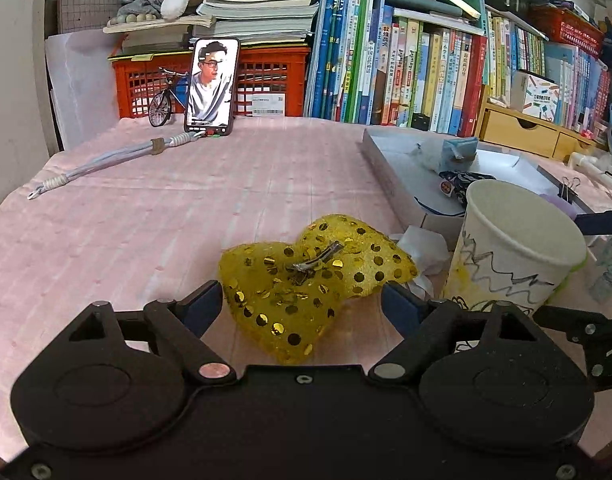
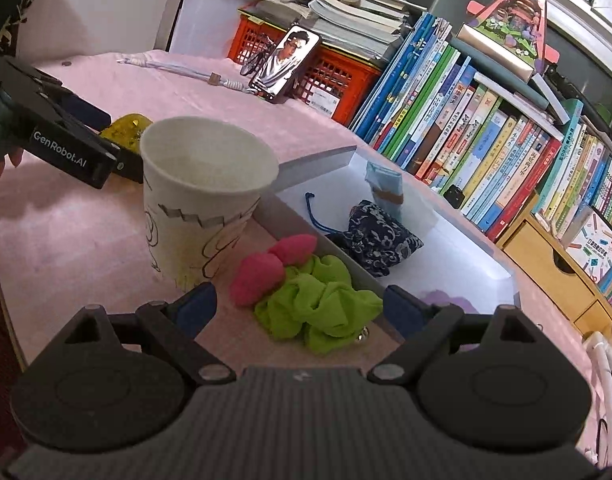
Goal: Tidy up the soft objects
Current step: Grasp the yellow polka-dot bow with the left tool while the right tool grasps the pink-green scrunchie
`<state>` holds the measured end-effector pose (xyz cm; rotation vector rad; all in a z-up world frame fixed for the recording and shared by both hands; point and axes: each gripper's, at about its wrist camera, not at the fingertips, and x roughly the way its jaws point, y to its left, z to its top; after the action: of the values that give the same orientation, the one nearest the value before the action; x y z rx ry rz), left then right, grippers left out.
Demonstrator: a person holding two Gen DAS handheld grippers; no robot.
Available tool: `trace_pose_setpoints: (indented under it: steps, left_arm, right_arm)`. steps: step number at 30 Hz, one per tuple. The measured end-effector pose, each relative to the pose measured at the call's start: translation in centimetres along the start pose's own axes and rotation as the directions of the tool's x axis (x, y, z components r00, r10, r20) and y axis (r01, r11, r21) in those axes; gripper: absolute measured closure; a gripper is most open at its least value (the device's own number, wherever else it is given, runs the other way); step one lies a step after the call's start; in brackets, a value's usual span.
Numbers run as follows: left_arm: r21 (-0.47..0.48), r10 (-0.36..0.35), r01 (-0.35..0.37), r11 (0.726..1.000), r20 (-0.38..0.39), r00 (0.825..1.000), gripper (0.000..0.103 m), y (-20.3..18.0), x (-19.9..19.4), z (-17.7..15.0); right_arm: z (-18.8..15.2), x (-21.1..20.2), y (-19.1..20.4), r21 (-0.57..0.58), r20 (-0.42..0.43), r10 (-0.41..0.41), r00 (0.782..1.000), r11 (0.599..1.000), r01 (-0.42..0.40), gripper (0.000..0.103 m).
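Observation:
A yellow sequined heart-shaped hair clip lies on the pink cloth, between the open jaws of my left gripper, not squeezed. It also shows in the right wrist view behind the left gripper's body. My right gripper is open over a green scrunchie and a pink plush piece, beside the wall of a white box. In the box lie a dark blue patterned pouch and a light blue folded item.
A paper cup stands between the two grippers, also seen in the left wrist view. A phone, toy bicycle, red crate and a row of books line the back. A cord lies far left.

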<state>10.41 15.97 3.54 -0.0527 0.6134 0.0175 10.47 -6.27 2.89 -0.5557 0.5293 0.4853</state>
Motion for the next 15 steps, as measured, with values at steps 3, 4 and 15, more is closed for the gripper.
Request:
trace_pose_setpoints:
  steps: [3, 4, 15]
  left_arm:
    - [-0.002, 0.009, -0.009, 1.000, 0.001, 1.000, 0.021, -0.1, 0.2, 0.0]
    - [-0.003, 0.010, -0.010, 1.000, 0.002, 1.000, 0.022, -0.1, 0.2, 0.0]
    - [-0.026, 0.028, -0.027, 0.999, 0.011, 1.000, 0.042, 0.3, 0.7, 0.0]
  right_arm:
    - [0.0, 0.5, 0.0, -0.002, -0.002, -0.009, 1.000, 1.000, 0.009, 0.008]
    - [0.0, 0.6, 0.0, -0.002, -0.003, -0.012, 1.000, 1.000, 0.012, 0.008]
    - [0.1, 2.0, 0.3, -0.009, -0.009, -0.027, 1.000, 1.000, 0.027, 0.008]
